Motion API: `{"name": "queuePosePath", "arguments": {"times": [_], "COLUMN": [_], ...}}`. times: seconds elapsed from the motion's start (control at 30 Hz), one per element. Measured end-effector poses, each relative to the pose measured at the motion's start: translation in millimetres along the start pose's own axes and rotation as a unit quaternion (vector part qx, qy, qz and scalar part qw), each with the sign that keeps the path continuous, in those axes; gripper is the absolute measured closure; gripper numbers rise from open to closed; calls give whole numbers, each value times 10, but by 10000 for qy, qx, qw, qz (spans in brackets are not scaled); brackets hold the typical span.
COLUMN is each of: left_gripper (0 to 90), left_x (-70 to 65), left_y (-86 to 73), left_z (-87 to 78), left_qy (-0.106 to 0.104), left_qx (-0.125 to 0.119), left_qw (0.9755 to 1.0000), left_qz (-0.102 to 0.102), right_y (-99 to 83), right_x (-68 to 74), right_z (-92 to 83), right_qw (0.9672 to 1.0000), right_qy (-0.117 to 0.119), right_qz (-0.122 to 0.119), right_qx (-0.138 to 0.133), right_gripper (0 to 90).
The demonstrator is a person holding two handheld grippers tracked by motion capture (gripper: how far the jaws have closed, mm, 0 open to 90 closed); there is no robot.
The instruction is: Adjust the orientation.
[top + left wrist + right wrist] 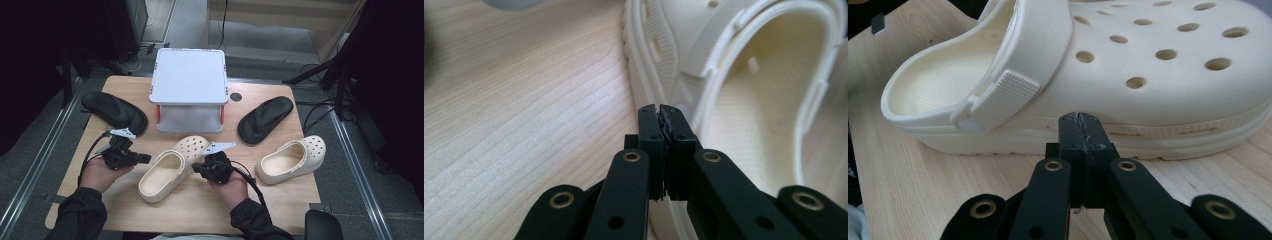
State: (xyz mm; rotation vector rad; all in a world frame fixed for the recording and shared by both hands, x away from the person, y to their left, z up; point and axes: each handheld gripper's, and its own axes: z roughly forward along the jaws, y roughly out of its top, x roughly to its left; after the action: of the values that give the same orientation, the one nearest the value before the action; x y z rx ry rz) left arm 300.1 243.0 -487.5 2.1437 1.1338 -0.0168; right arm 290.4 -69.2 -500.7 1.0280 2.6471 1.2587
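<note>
A cream clog (170,172) lies in the middle of the wooden table (200,205), toe pointing away. My left gripper (146,159) is shut and empty, its tip right at the clog's left rim; in the left gripper view the clog (744,75) stands just past the closed gripper (660,111). On the clog's right side my right gripper (197,169) is shut with nothing in it. In the right gripper view the holed upper of the clog (1148,65) and its strap sit close ahead of the closed gripper (1079,119).
A second cream clog (292,159) lies at the right. Two black slippers (115,111) (265,119) rest at the back left and back right. A white two-tier rack (189,85) stands at the back centre. A round hole (236,96) is in the tabletop.
</note>
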Motion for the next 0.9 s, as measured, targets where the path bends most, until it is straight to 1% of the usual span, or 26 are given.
{"name": "queuePosePath", "arguments": {"times": [0.03, 0.07, 0.13, 0.2, 0.23, 0.33, 0.37, 0.4, 0.43, 0.57, 0.67, 0.7, 0.73, 0.8, 0.87, 0.9], "left_gripper": [890, 890, 890, 890, 891, 898, 898, 899, 900, 900, 900, 900, 900, 900, 900, 900], "left_x": [22, 22, 26, 21, 7, 2, -1, -6, -6, -81, -111, -130, -130, -174, -180, -180], "left_y": [-7, -7, -5, -4, -4, -8, -21, -26, -26, -47, -54, -60, -60, -65, -68, -74], "left_z": [43, 43, 105, 129, 155, 151, 152, 151, 151, 144, 143, 146, 146, 152, 151, 143], "left_qy": [-68, -68, -88, -110, -127, -142, -196, -198, -198, -186, -183, -271, -271, -227, -204, -185], "left_qx": [26, 26, 154, 183, 252, 254, 269, 261, 261, 351, 356, 352, 352, 364, 350, 351], "left_qw": [10000, 10000, 9998, 9998, 9996, 9996, 9994, 9994, 9994, 9992, 9992, 9990, 9990, 9991, 9992, 9992], "left_qz": [-32, -32, -6, -9, 32, -17, -52, -57, -57, -1, 9, -9, -9, 14, -12, -86], "right_y": [-3, -3, -3, -3, -3, 0, 1, 4, 4, 25, 40, 61, 61, 92, 110, 120], "right_x": [3, 3, 9, 12, 13, 7, 5, -1, -1, -38, -60, -92, -92, -124, -132, -134], "right_z": [13, 13, 58, 78, 81, 84, 84, 86, 86, 100, 109, 120, 120, 141, 152, 160], "right_qw": [10000, 10000, 10000, 10000, 10000, 10000, 10000, 10000, 10000, 10000, 10000, 9999, 9999, 9999, 9999, 9999], "right_qy": [22, 22, 35, 33, 25, 26, 21, 23, 23, -7, -14, 15, 15, 13, -14, -16], "right_qz": [1, 1, -29, -28, -14, -10, -8, -21, -21, 14, 60, 115, 115, 126, 108, 119], "right_qx": [15, 15, 66, 72, 75, 78, 79, 71, 71, 39, 36, 39, 39, 36, 28, 39], "right_gripper": [900, 900, 900, 900, 900, 900, 900, 900, 900, 900, 900, 900, 900, 900, 900, 900]}}
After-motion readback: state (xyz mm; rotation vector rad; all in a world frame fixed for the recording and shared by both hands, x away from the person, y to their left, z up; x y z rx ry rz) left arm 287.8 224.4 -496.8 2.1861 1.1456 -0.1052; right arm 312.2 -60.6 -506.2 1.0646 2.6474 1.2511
